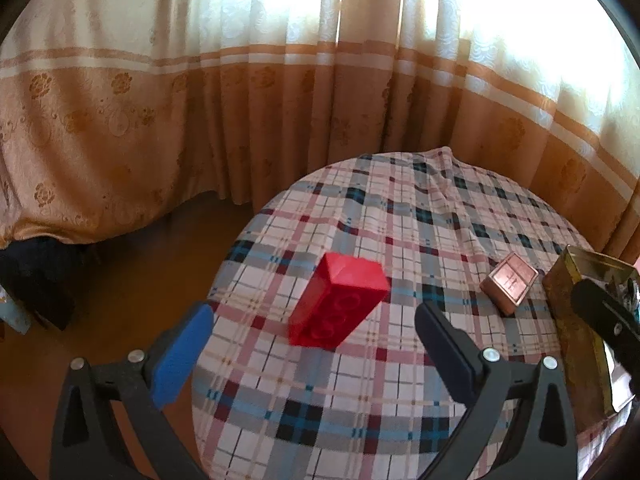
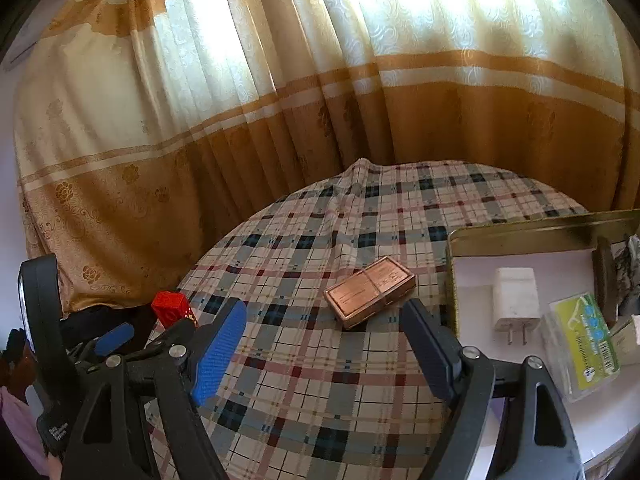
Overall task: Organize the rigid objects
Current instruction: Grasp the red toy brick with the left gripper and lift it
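Note:
A red toy brick stands on the plaid tablecloth, just ahead of my open, empty left gripper. A copper-coloured flat case lies to its right. In the right wrist view the copper case lies just ahead of my open, empty right gripper. The red brick shows at the left there, behind the left gripper. A gold tin box at the right holds a white charger and a clear green-labelled box.
The round table stands close to orange and cream curtains. The table edge drops to a brown floor on the left. The gold tin and the right gripper's finger sit at the right edge of the left view.

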Demonstrator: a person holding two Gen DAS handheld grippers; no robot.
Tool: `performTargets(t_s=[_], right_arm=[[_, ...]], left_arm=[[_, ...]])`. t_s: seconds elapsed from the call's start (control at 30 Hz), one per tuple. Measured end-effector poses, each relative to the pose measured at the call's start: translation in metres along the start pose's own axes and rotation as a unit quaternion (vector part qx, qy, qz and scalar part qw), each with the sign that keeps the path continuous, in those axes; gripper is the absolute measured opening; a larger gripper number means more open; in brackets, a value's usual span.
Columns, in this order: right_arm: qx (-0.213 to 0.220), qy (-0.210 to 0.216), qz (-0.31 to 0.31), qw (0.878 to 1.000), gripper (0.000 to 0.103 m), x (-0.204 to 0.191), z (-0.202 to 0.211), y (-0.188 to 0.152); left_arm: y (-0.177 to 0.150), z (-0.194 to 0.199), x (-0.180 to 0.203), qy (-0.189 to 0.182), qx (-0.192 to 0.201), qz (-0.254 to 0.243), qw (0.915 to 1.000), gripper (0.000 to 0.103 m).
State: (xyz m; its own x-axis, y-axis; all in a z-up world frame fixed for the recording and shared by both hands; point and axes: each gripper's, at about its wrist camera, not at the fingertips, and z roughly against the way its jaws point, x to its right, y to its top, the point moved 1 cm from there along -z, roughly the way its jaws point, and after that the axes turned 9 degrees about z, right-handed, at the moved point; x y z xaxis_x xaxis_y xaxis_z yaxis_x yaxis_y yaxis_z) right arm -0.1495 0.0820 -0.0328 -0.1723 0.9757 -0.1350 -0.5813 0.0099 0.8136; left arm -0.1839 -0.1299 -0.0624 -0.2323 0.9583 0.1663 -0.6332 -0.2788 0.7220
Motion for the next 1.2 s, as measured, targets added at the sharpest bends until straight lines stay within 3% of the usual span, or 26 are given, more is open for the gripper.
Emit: performTargets(t_s=[0.23,0.4,1.0,1.2], right_arm=[[-0.003,-0.006,0.000,1.000,0.082,0.001,-0.001,-0.002],[-0.007,-0.007,-0.005,1.000,0.082,0.004,-0.004,-0.003],[-0.026,-0.011,-0.007,1.000,0.082,0.001,-0.019,-0.006],[-0.035,-0.006,-0.013,0.999,0.082,0.002,-0.025,-0.009]], left_arm=[[0.007,-0.009,0.010,0.016,-0.003,-0.011,0.9998,0.102],[0.008,-0.023,0.013,0.021,-0.031,-0.010,0.9993,0.090],[0.009,-0.036,0.008,0.025,-0.055,0.008,0.9981,0.090],[0.008,-0.045,0.009,0.015,-0.076,0.005,0.9970,0.064]])
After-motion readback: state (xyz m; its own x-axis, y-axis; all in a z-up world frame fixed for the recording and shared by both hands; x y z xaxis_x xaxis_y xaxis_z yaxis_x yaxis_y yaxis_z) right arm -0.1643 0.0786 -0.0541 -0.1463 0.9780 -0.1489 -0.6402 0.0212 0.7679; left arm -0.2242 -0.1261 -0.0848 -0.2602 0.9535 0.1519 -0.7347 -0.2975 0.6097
